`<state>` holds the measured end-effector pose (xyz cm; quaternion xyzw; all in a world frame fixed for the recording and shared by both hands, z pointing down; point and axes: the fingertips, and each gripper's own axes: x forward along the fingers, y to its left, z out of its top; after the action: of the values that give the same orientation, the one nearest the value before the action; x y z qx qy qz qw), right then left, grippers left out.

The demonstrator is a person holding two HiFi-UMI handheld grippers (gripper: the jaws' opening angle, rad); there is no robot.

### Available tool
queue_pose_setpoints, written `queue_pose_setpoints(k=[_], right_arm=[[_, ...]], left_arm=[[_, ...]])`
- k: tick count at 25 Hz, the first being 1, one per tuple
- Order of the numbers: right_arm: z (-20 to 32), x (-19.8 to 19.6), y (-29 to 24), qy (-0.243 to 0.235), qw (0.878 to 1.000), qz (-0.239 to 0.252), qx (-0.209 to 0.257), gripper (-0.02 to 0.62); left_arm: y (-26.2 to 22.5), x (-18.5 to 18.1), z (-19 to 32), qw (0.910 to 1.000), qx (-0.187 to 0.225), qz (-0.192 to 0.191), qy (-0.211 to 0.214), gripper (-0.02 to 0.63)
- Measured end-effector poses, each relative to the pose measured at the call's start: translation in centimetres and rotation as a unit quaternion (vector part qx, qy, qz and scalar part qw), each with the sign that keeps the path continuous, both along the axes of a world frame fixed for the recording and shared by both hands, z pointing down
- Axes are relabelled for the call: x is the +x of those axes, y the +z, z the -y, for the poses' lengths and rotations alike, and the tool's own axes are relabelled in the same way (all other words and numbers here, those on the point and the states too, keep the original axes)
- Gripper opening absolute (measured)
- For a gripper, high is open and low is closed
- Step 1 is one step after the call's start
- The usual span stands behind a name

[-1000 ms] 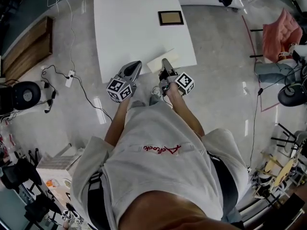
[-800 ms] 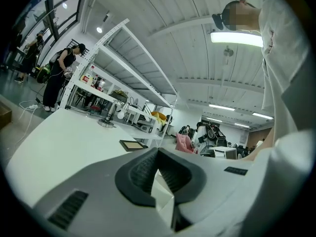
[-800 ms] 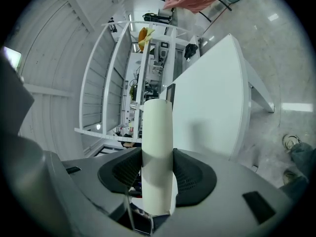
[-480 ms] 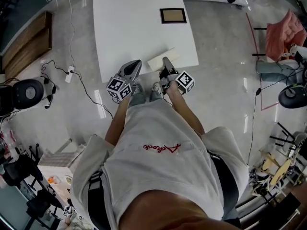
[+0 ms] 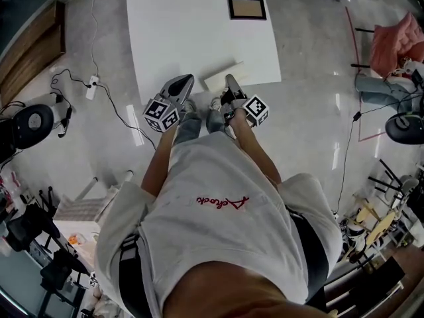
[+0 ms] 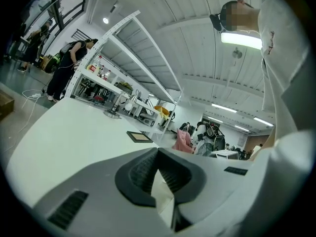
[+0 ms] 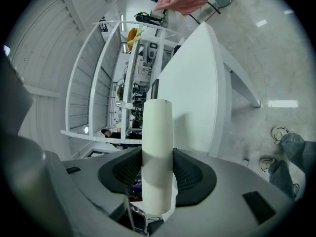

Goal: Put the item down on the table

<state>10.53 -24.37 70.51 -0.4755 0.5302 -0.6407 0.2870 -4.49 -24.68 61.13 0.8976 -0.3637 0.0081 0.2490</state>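
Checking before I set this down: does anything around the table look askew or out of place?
Nothing spilled or damaged. The cream item is clamped in the right gripper at the table's near edge, slanted. A power strip with loose cables lies on the floor left of the table.

Red cursive word across the chest of the person's white shirt [image 5: 222, 204], too stylised to read with certainty, black-and-white square code markers on the left cube [image 5: 161, 115] and right cube [image 5: 256, 109], no other legible print

table [image 5: 192, 38]: smooth white matt | floor [image 5: 311, 111]: glossy polished | item [image 7: 157, 142]: matt cream, smooth
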Motion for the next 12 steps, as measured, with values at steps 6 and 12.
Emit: queue_pose_setpoints(k=[6, 12], right_arm=[[-2.2, -0.1, 1.5, 0.006, 1.0, -0.004, -0.022, 0.215], [-3.8, -0.8, 2.0, 0.006, 0.999, -0.006, -0.033, 0.215]], left_arm=[[1.7, 0.0, -0.7, 0.9997, -0.019, 0.001, 0.013, 0.014], [2.7, -0.3, -0.9, 0.9993, -0.032, -0.004, 0.022, 0.013]])
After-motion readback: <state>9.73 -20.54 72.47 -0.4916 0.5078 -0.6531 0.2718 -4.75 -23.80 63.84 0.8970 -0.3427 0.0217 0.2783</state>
